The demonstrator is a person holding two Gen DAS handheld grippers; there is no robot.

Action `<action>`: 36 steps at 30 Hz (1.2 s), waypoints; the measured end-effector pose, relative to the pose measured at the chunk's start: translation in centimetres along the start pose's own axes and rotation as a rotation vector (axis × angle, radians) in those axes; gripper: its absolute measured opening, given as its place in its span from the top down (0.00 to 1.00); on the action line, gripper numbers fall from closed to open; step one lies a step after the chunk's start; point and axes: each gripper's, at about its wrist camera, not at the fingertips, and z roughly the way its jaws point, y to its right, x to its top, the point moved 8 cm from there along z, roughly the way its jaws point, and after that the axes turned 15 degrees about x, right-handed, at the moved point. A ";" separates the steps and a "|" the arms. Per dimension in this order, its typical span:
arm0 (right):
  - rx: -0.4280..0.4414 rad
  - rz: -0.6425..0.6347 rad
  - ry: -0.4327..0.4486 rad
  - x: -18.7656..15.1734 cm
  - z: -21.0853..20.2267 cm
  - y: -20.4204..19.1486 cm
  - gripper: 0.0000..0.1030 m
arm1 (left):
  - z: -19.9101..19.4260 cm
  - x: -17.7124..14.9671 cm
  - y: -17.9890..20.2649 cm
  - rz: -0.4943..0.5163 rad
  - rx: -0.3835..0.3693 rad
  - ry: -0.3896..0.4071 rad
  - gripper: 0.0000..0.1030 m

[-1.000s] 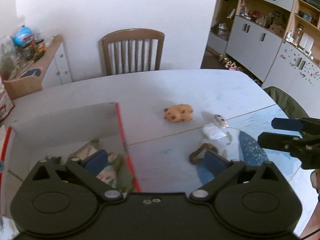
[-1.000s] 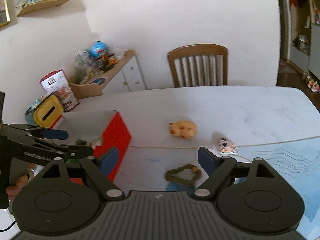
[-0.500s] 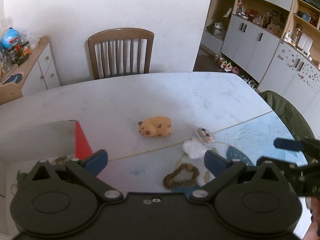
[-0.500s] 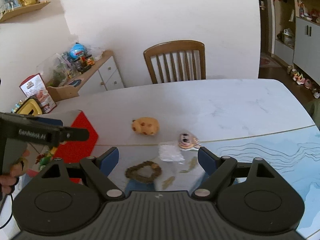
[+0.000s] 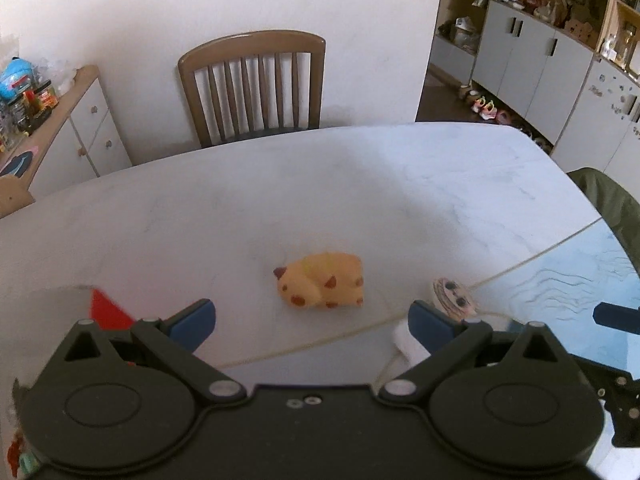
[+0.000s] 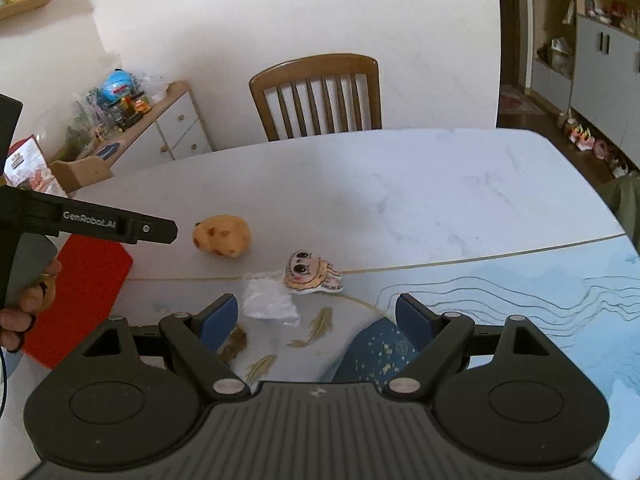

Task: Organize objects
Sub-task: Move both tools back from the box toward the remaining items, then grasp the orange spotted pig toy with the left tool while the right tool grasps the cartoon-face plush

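I am lining my wide-open, empty left gripper [image 5: 310, 322] up on the yellow toy [image 5: 320, 285] lying on the table [image 5: 360, 184], aiming to straddle it squarely before closing.

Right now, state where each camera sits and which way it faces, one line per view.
Left wrist: rides the left gripper, facing across the table toward the chair; its own open fingers show, and the yellow toy lies ahead of them.
Right wrist: rides the right gripper, facing the same way; its own open fingers, the left gripper and the hand holding it show.
Shared: yellow toy, cartoon face charm, chair, table.
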 end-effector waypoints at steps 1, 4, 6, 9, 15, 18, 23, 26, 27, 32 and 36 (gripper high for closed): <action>0.000 0.000 -0.002 0.2 0.5 0.2 0.16 | 0.6 0.2 0.2 0.002 0.002 -0.009 0.01; 0.010 0.013 -0.007 0.6 1.9 0.7 0.16 | 2.3 0.5 0.8 -0.008 -0.018 -0.043 0.01; 0.016 0.016 -0.010 0.8 3.0 0.8 0.16 | 3.4 0.7 0.9 -0.023 -0.012 -0.064 0.01; 0.015 0.019 -0.014 1.2 4.4 1.0 0.16 | 4.7 1.2 1.4 -0.032 -0.016 -0.088 0.01; 0.020 0.037 -0.026 1.6 7.0 1.2 0.16 | 6.5 1.8 1.9 -0.022 0.012 -0.094 0.01; 0.018 0.042 -0.036 1.5 8.1 1.4 0.16 | 7.4 1.8 1.9 -0.024 0.016 -0.108 0.01; 0.014 0.072 -0.044 1.5 9.3 2.0 0.16 | 8.7 1.7 2.3 -0.022 0.013 -0.132 0.01; 0.036 0.139 -0.037 1.5 9.7 2.6 0.17 | 9.1 1.6 2.7 -0.008 0.014 -0.134 0.01; 0.039 0.154 -0.035 1.5 9.9 2.7 0.17 | 9.2 1.5 2.8 -0.002 0.015 -0.134 0.01; 0.038 0.181 -0.047 1.4 10.7 3.1 0.25 | 9.8 1.2 3.2 0.009 0.016 -0.140 0.10; 0.040 0.168 -0.059 1.4 11.4 2.7 0.35 | 10.1 0.9 3.4 0.026 0.015 -0.144 0.20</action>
